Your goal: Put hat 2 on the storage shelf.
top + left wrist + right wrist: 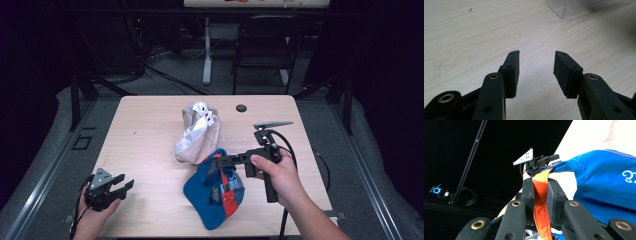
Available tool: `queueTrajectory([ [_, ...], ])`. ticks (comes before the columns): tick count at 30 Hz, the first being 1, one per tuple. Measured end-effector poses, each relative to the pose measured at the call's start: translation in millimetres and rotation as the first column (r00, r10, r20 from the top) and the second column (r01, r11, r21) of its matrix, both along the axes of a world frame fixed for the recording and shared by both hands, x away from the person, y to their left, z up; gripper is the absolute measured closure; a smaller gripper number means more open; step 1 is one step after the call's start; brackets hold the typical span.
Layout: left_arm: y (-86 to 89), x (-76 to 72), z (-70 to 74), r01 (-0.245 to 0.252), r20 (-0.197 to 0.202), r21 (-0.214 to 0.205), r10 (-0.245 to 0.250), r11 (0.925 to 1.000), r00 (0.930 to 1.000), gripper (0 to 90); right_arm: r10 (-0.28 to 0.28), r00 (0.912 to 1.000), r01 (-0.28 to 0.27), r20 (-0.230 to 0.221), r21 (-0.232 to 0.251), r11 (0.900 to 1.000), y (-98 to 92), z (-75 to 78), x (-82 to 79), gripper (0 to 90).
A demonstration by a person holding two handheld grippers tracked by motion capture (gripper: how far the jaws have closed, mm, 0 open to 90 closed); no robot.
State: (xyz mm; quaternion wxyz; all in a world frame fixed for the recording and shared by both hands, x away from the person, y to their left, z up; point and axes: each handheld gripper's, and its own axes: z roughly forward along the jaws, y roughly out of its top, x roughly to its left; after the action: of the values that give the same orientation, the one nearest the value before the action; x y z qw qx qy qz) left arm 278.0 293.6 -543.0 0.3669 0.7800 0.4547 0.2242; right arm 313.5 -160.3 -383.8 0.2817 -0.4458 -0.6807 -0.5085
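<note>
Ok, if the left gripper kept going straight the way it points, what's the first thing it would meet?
The left gripper, open with nothing between its jaws, faces bare table. Straight on, the clear plastic box looks like the first thing in line, though it sits a little to one side and depth is hard to judge.

Both grippers are showing black jaws: the left gripper (121, 183) is wearing a grey three-cornered plate, the right gripper (216, 163) trailing a black cable, brass-ringed pivots gleaming.

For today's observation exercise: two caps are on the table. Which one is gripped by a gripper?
The blue cap with orange trim, nearer the person; the right gripper pinches its orange edge. The white cap lies untouched behind.
</note>
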Motion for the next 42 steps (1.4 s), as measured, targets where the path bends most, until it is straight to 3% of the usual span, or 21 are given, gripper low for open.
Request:
queueTrajectory([
  [5, -0.2, -0.1, 0.0, -0.001, -0.001, 0.002, 0.001, 1.0000, 1.0000, 56.5, -0.054, 0.9985, 0.054, 0.009, -0.008, 0.9985, -23.8, 13.3, 0.0, 78.3],
  [12, -0.2, -0.3, 0.1, -0.003, 0.001, 0.004, 0.003, 1.0000, 1.0000, 56.4, -0.121, 0.9926, 0.122, -0.004, 0.006, 0.9926, -50.5, 18.5, 4.5, 78.4],
  [22, -0.9, -0.3, -0.1, 0.002, 0.006, 0.006, -0.002, 1.0000, 1.0000, 56.4, -0.150, 0.9877, 0.151, -0.045, 0.011, 0.9885, -58.4, 21.5, 13.9, 78.3],
  [28, -0.3, -1.3, 1.0, 0.003, 0.013, 0.003, -0.003, 1.0000, 0.9999, 56.5, -0.171, 0.9838, 0.171, -0.055, 0.002, 0.9853, -62.5, 33.9, 20.7, 78.3],
  [34, -3.0, -2.0, 1.1, 0.014, 0.025, 0.001, -0.014, 0.9999, 0.9996, 57.4, -0.237, 0.9708, 0.236, -0.037, -0.034, 0.9712, -77.6, 52.6, 26.9, 78.3],
  [42, -4.2, -2.2, 1.4, 0.022, 0.040, 0.005, -0.022, 0.9997, 0.9990, 57.5, -0.322, 0.9468, 0.321, -0.013, -0.040, 0.9462, -96.4, 79.6, 40.6, 78.3],
])
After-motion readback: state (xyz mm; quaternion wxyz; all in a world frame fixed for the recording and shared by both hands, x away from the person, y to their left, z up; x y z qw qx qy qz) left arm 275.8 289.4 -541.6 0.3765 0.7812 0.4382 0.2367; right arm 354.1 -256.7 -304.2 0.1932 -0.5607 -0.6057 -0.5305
